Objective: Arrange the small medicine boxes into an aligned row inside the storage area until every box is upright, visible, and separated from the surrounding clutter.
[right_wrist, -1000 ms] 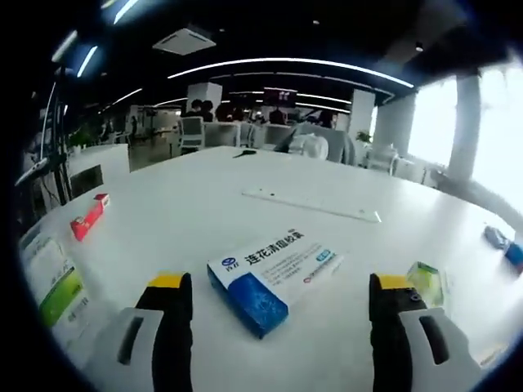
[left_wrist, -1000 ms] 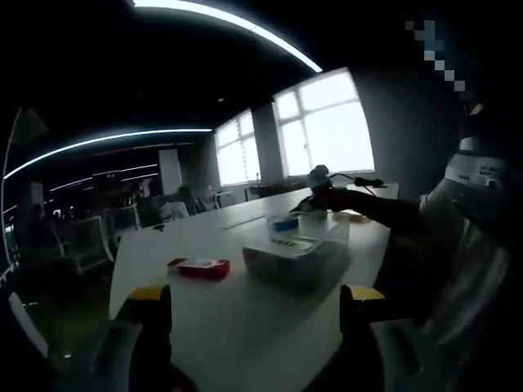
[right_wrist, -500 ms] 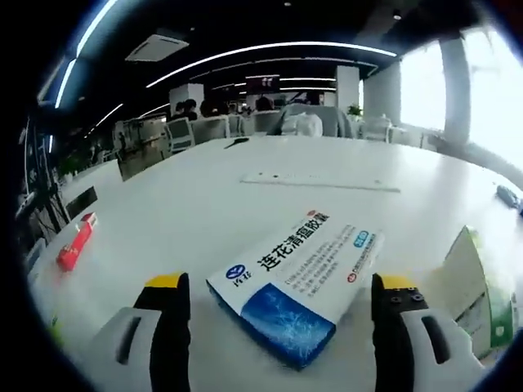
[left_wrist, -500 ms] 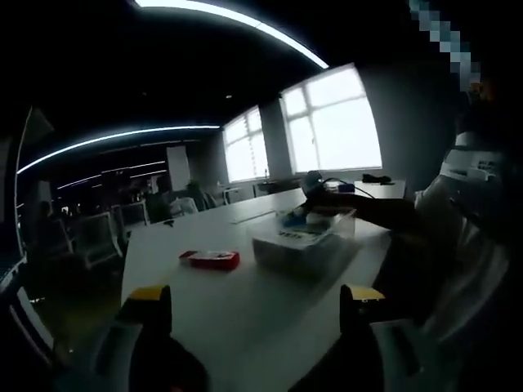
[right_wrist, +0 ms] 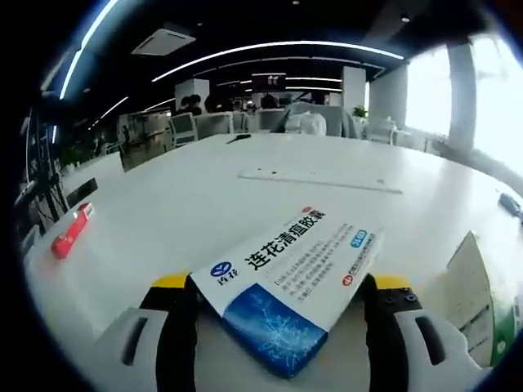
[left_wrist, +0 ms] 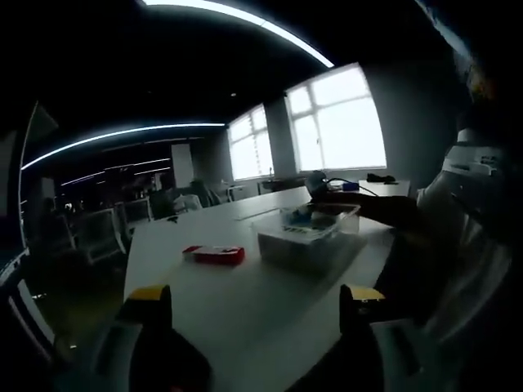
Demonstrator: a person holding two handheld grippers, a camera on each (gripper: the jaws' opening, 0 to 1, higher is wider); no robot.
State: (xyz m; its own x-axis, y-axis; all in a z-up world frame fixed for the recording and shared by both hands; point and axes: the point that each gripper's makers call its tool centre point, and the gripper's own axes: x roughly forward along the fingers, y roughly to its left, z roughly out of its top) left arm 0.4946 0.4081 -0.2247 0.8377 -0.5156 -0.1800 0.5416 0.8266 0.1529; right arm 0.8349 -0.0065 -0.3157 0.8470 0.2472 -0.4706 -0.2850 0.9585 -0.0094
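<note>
A blue and white medicine box [right_wrist: 290,282] lies flat between the jaws of my right gripper [right_wrist: 279,287], and both jaws touch its sides. A green and white box [right_wrist: 474,286] stands just to its right. A red box [right_wrist: 69,232] lies flat on the white table [right_wrist: 188,188] at the far left. The same red box [left_wrist: 214,254] appears in the left gripper view, beside a clear storage bin [left_wrist: 315,237] that holds some boxes. A person's arm reaches over that bin. My left gripper [left_wrist: 257,298] hangs open above the near table edge, with nothing between its jaws.
A long flat ruler-like strip [right_wrist: 320,180] lies farther back on the table. Office chairs [right_wrist: 310,126] and people sit beyond the far edge. Bright windows [left_wrist: 339,126] are behind the bin. A person's pale sleeve [left_wrist: 466,245] fills the right side of the left gripper view.
My right gripper has moved forward around the blue and white box and its jaws have narrowed onto it. The left gripper view has drifted slightly; its jaws stay open.
</note>
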